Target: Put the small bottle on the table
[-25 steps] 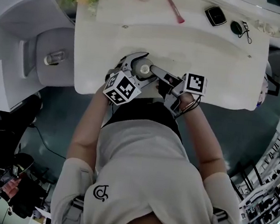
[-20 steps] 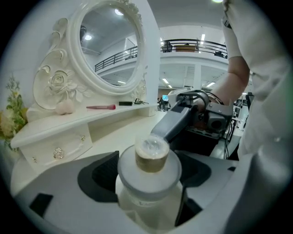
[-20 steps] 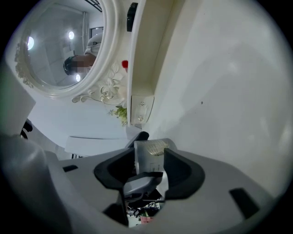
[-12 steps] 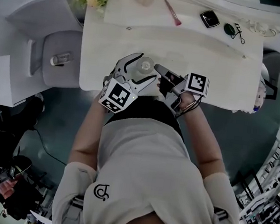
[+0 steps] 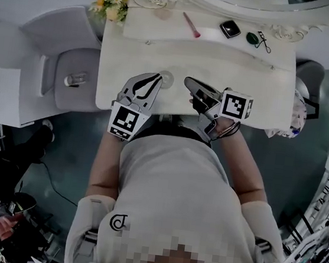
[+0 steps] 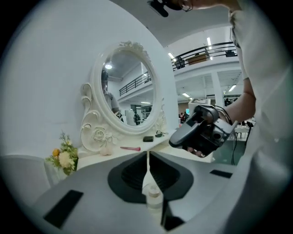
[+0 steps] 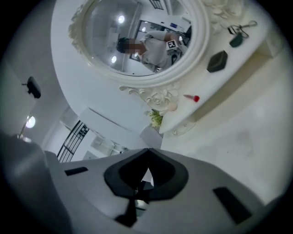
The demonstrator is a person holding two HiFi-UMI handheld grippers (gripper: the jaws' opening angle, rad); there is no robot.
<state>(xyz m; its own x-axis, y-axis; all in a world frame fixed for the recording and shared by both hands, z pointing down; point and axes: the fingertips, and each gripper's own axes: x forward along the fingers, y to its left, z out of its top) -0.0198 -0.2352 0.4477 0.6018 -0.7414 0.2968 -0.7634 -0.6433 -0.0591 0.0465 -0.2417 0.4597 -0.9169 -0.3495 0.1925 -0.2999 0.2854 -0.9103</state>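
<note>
**A:** How does the left tool [image 5: 158, 77] stand?

**B:** Its jaws are closing, tips all but pressed together, with nothing between them. The right tool [image 5: 188, 81] is pressed together too, and empty.

**A:** And the small bottle [image 5: 167, 78]?

**B:** Upright on the tabletop [image 5: 248, 79], just beside the left tool's tips, between the two tools.

**A:** What could go wrong?

**B:** My guess is that a sideways swing by either tool on leaving could clip the bottle and tip it over. It looks narrow and light.

**A:** What differs from half a second ago?

**B:** Then the left jaws stood wide around the bottle. Now they've drawn back and it stands alone.
</note>
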